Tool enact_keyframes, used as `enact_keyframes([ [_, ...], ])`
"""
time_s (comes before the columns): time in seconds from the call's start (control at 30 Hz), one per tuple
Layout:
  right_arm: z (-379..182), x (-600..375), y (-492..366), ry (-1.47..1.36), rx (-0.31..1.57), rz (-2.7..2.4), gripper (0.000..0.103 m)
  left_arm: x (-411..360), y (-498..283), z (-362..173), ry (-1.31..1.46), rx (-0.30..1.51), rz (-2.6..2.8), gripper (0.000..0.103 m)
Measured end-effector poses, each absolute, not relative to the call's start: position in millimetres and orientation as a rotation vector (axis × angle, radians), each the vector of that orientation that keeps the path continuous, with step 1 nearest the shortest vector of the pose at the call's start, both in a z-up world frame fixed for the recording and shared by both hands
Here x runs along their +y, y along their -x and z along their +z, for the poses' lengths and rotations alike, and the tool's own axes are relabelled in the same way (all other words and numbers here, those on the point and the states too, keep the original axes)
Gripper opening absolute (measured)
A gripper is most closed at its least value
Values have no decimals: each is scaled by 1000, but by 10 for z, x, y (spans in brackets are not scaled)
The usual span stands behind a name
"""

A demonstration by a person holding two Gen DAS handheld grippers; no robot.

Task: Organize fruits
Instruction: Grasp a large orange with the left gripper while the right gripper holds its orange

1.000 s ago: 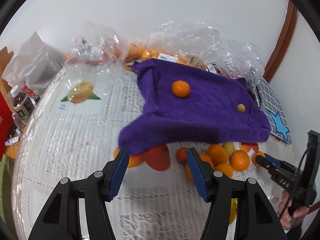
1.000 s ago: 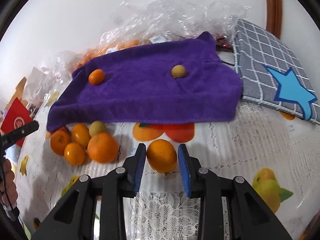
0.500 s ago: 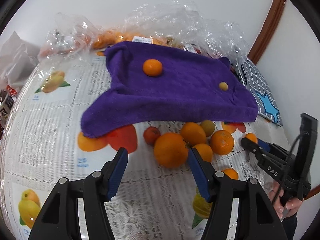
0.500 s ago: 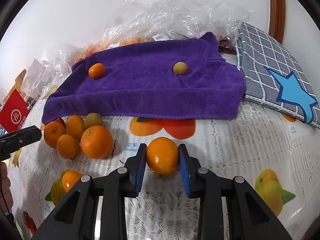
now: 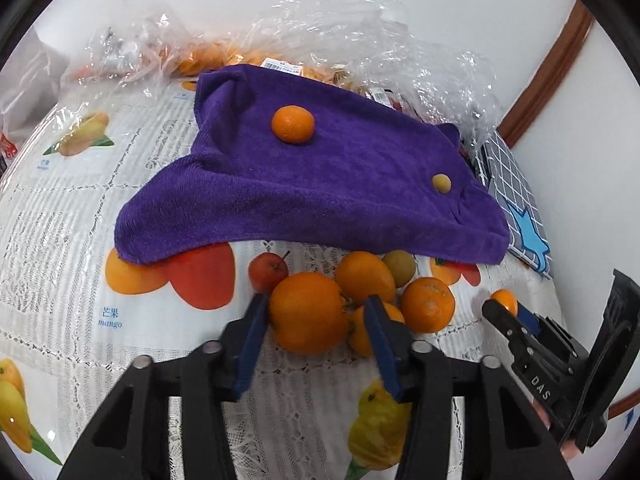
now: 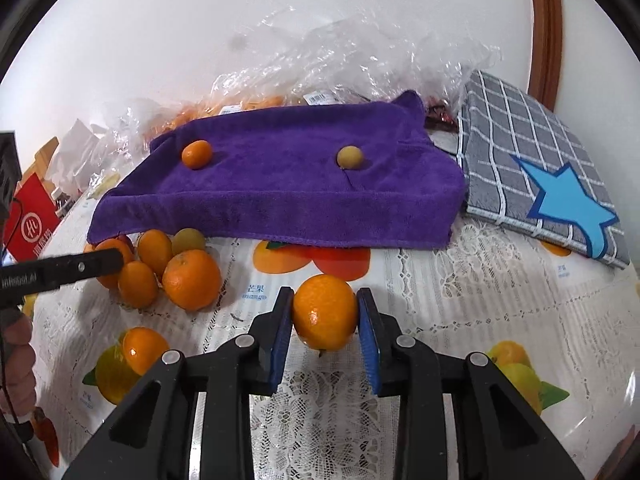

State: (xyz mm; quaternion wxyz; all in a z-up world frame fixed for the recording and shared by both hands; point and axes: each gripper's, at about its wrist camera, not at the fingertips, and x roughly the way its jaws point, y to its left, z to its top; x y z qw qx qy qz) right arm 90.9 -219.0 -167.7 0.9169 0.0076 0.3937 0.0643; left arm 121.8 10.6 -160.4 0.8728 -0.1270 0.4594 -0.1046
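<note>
**Oranges gripped on both sides, towel waiting behind**

Oranges lay clustered at lower centre of the left wrist view, in front of the rumpled purple terry towel [image 5: 320,184]. The left gripper [image 5: 316,316] had its jaws closing around the largest round orange [image 5: 308,312] of the heap; the left pad looked to touch the peel, though whether the right pad had met it was hard to tell. A good grip there meant squeezing across the fruit's widest part and lifting straight up, since a smaller orange [image 5: 368,330] sat against the right finger and a small red apple-like fruit [image 5: 269,271] rested just beside the left one; either could roll if nudged.

The right gripper [image 6: 324,316] was narrow and clamped on a single glossy orange [image 6: 325,311], at lower centre of its own view, apart from the heap.

On the towel sat a small mandarin [image 5: 293,124] toward upper centre and a small yellow-green fruit [image 5: 441,183] toward the right. Crinkled clear plastic bags [image 5: 360,40] crowded the upper frame, and a grey checked cushion with a blue star [image 6: 540,168] lay at the right. The lace-patterned tablecloth printed with fruit [image 5: 80,220] could be mistaken for real pieces.
</note>
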Motion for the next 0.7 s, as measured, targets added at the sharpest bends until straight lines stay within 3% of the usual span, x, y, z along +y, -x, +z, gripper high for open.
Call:
enact_keyframes([
  [0.7, -1604, -2342, -835, -116, 773, 136, 31, 439, -984, -1166, 235, 857, -165, 39],
])
